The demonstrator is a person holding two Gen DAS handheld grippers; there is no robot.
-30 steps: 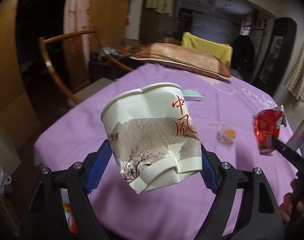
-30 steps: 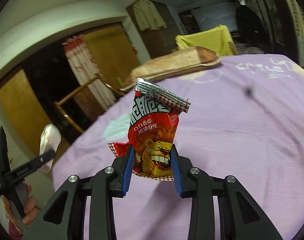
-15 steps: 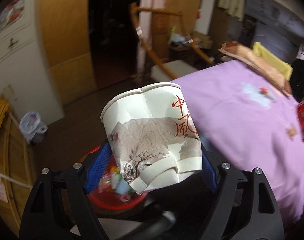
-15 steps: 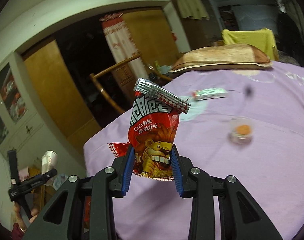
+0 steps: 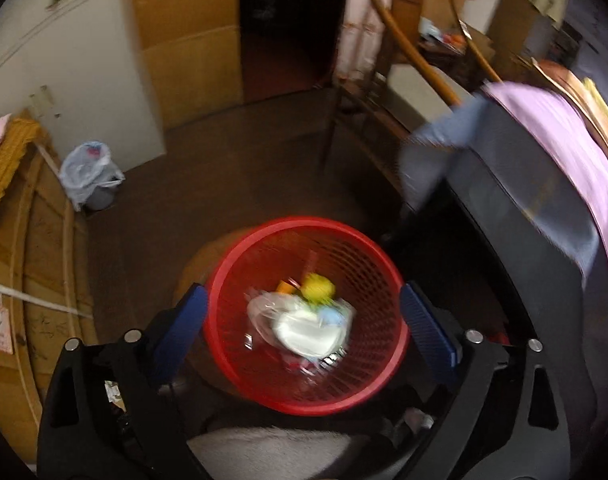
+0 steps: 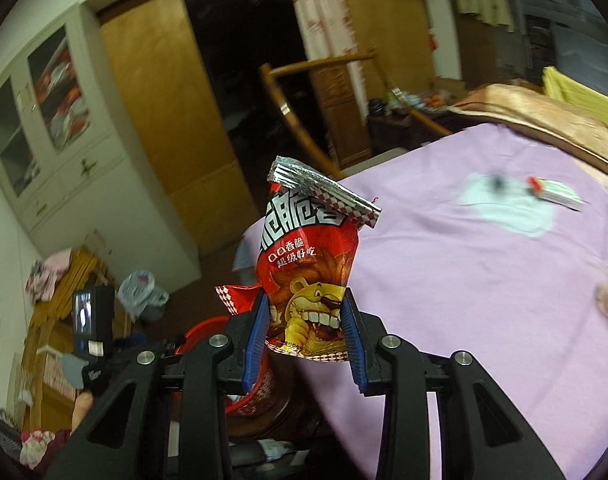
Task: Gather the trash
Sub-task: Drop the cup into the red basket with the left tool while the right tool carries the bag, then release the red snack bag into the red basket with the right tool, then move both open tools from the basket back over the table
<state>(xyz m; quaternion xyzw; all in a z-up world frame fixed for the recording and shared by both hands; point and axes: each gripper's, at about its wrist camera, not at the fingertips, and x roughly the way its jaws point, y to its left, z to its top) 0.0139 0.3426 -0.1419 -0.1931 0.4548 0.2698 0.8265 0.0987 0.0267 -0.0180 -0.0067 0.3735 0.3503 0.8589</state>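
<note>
Left fingers spread, empty over bin | right gripper pinches wrapper | step: binning | next, you carry wrapper over bin, lower left.

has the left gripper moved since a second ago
Yes. The left gripper swung off the purple tablecloth and down over the red basket, now open with the paper cup dropped inside.

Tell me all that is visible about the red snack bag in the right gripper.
The red snack bag looks like glossy foil, with a cartoon lion, white Chinese characters and a red-white checkered edge. Its crimped silver top seal points up, slightly tilted. It stands upright, crumpled at the lower end, where the right gripper clamps it between blue pads. Nothing else touches it.
</note>
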